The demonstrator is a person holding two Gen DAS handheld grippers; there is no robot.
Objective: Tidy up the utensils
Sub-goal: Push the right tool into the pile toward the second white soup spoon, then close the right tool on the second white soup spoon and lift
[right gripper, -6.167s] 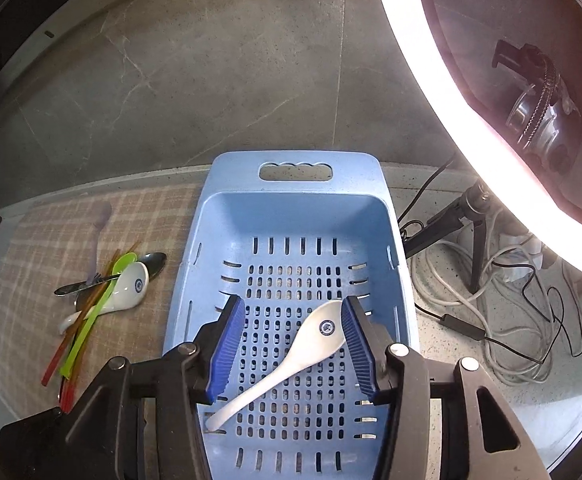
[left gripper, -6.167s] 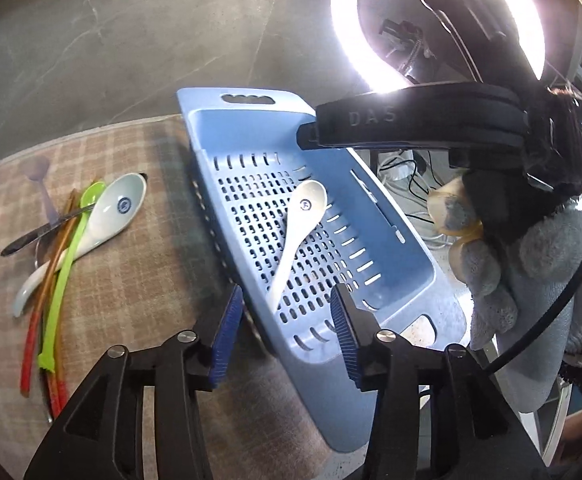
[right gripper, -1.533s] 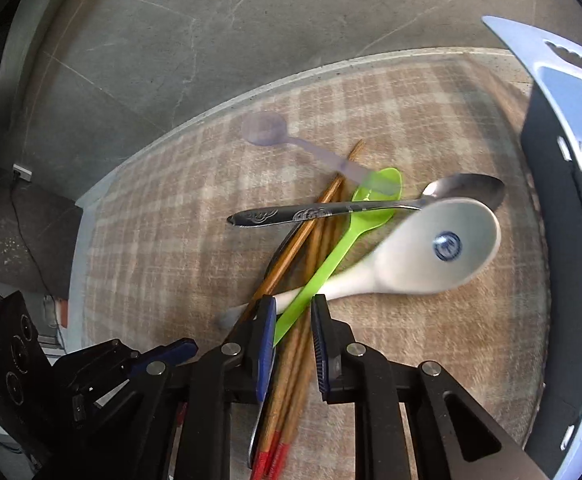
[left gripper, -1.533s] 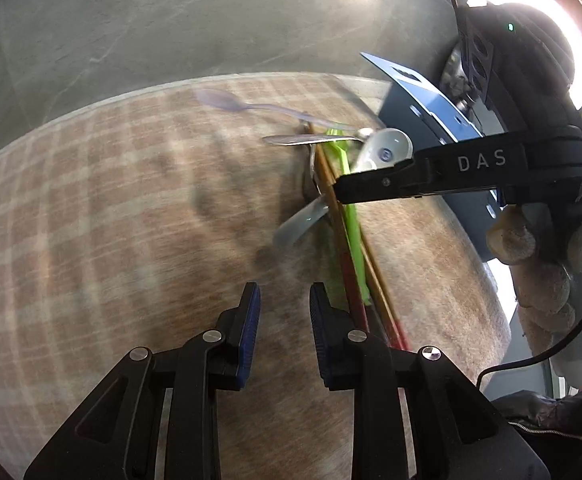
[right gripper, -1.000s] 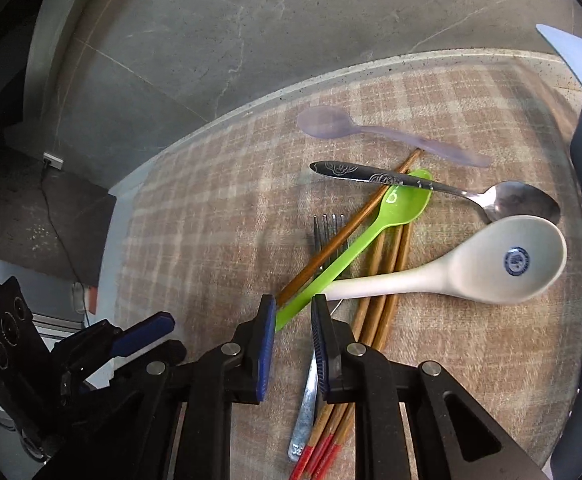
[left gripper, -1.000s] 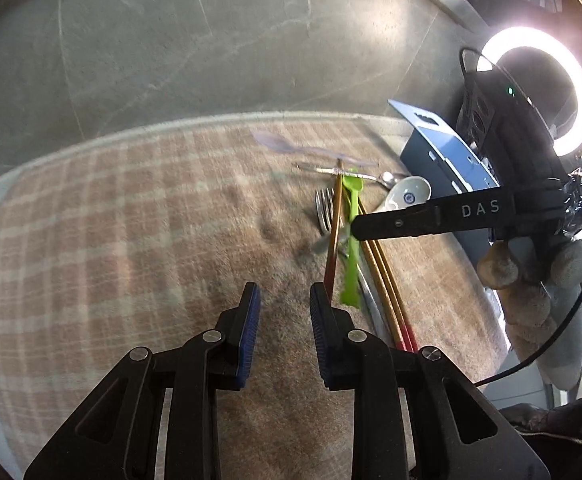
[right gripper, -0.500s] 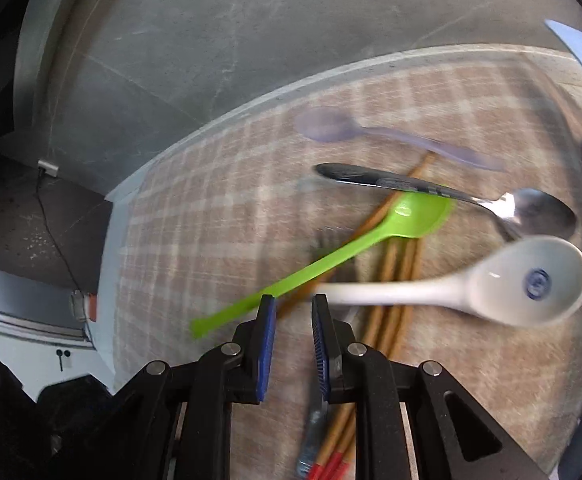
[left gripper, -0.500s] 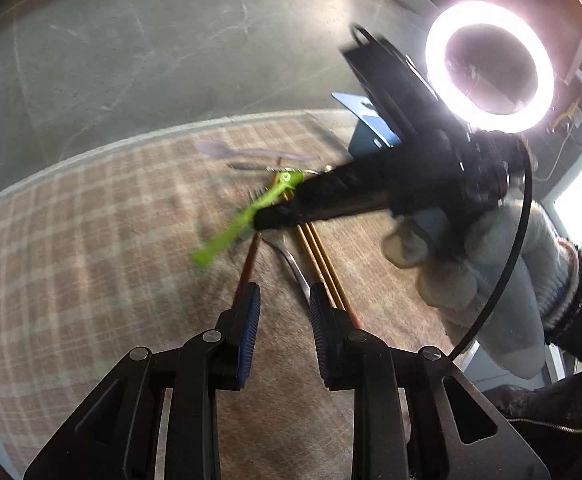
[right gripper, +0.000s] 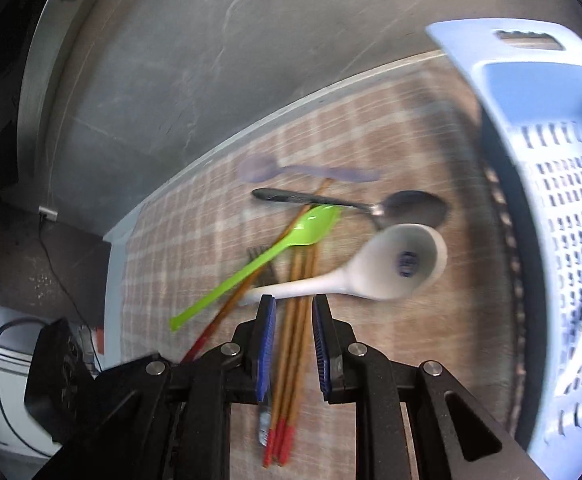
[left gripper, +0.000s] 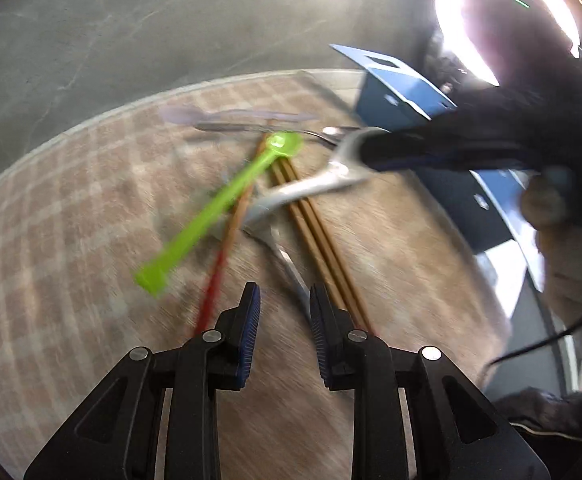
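A pile of utensils lies on the checked mat [right gripper: 371, 128]: a green plastic spoon [right gripper: 259, 264], a white ceramic spoon [right gripper: 375, 276], a metal spoon [right gripper: 371, 206], a clear purple spoon [right gripper: 291, 170], red-tipped chopsticks [right gripper: 291, 360] and a partly hidden fork. The blue basket [right gripper: 563, 208] stands at the right. My right gripper [right gripper: 293, 346] is open a little, empty, just above the chopsticks near the white spoon's handle. My left gripper [left gripper: 282, 330] is open a little, empty, above the mat near the chopsticks [left gripper: 319, 248]. The green spoon [left gripper: 219, 208] lies ahead of it.
A ring light [left gripper: 503, 20] glares beyond the basket [left gripper: 431, 120] in the left wrist view. The mat's far edge meets a grey stone surface [right gripper: 251, 40]. A gloved hand [left gripper: 563, 240] holds the right gripper over the pile.
The green spoon has swung sideways on the pile. My right gripper has moved right toward the white spoon's handle and opened slightly. The left gripper has come closer to the pile.
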